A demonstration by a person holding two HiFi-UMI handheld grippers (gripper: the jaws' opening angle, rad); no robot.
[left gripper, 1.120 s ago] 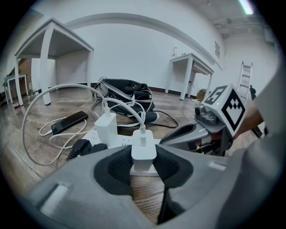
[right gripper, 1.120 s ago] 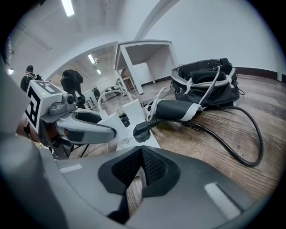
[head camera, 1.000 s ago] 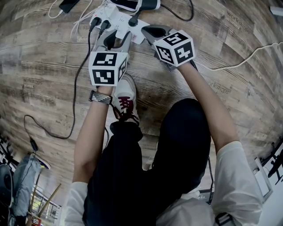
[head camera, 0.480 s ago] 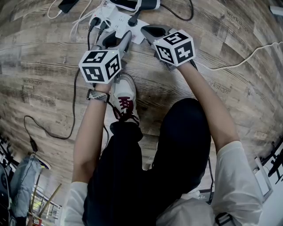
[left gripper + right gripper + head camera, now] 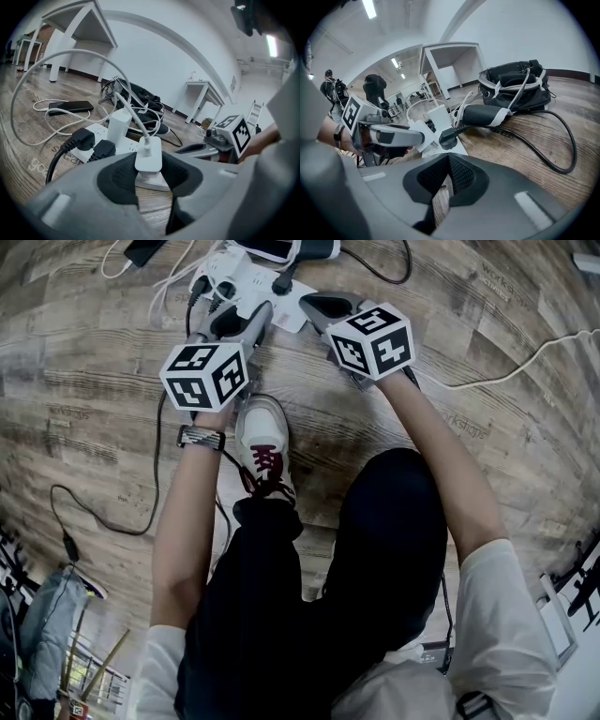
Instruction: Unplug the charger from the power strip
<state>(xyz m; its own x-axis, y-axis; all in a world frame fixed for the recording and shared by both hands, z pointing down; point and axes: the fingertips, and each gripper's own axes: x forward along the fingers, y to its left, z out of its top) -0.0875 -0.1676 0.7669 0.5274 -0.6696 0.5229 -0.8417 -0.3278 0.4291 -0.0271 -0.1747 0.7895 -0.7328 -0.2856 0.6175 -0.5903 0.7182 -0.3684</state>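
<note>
Gripping the white charger [image 5: 148, 158] between its pads, the left claw [image 5: 242, 320] has its hold, but the charger sits fully seated in the end socket of the power strip [image 5: 126, 146] on the floor. The right claw [image 5: 446, 159] is clenched on nothing, just beside the strip. Pulling the charger out remains.

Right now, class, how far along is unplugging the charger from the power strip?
Done: the left gripper has its fingers closed on the white charger. In hand: that grip, while the right gripper sits shut by the power strip. Left: the pull itself; the charger is still plugged into the strip.
</note>
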